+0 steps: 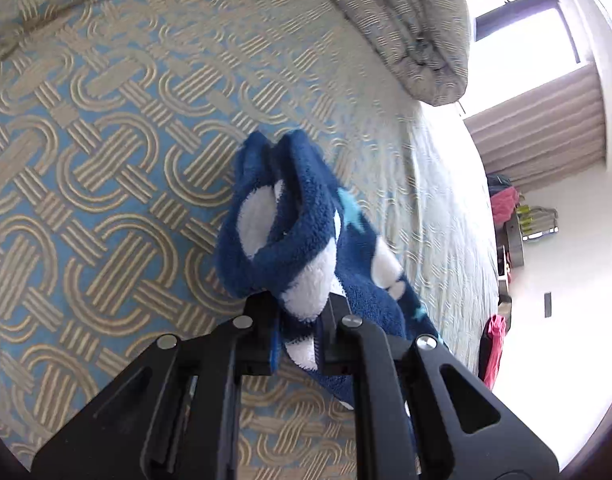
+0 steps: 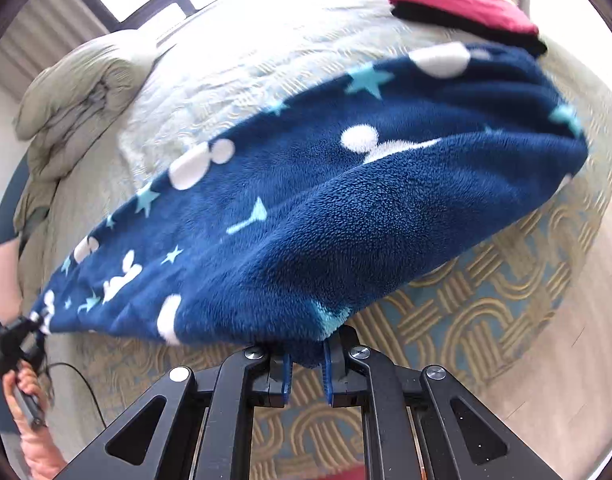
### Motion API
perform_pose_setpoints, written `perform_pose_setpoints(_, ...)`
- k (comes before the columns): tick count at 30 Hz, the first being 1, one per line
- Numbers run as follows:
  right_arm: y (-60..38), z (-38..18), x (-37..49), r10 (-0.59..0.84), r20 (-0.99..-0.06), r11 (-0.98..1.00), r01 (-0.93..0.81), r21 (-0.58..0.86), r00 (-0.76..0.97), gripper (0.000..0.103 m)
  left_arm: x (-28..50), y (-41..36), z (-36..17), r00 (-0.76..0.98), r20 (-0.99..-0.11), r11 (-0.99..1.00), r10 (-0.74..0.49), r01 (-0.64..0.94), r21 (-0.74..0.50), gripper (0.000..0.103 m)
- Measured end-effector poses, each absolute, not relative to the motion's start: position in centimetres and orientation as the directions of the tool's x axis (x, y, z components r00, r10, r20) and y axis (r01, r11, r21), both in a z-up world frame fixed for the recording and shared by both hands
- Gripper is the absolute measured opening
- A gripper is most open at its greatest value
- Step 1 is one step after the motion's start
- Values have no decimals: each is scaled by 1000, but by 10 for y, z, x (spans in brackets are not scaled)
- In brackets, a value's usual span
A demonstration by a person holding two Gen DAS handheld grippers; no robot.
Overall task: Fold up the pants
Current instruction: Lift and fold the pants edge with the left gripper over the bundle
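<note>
The pants [image 2: 326,200] are dark blue fleece with white shapes and pale blue stars. They hang stretched between my two grippers above the patterned bedspread [image 2: 486,312]. My right gripper [image 2: 306,360] is shut on one edge of the pants, which spread out ahead of it. In the left wrist view my left gripper [image 1: 298,316] is shut on a bunched end of the pants [image 1: 282,216]. The left gripper [image 2: 30,328] also shows at the left edge of the right wrist view, held in a person's hand [image 2: 26,400], pinching the far end.
A rumpled grey-green duvet [image 1: 410,28] lies piled at the bed's far end. A red and black folded garment [image 2: 462,4] sits on the bed beyond the pants. Curtains [image 1: 542,128], a window and clothes on furniture [image 1: 506,204] stand past the bed's edge. A cable [image 2: 86,384] trails near the hand.
</note>
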State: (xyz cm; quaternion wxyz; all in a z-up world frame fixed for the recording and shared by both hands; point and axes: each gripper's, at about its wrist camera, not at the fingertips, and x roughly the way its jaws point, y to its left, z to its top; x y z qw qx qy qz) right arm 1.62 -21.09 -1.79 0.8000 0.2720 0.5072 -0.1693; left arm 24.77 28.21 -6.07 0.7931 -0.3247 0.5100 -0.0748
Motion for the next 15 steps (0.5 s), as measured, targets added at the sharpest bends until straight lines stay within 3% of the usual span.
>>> perform_pose_setpoints(6, -217, -9, -5, 8, -931, 824, 525, 212, 364, 10, 186, 297, -31, 487, -772, 824, -408, -167, -541, 14)
perform_pose_setpoints(10, -205, -41, -20, 83, -968, 874, 449, 184, 235, 13, 152, 314, -55, 447, -826, 853, -345, -217, -474, 15)
perform_pose_setpoints(15, -185, -71, -30, 141, -989, 933, 329, 148, 45, 16, 136, 329, -100, 375, -856, 824, -355, -307, -476, 17)
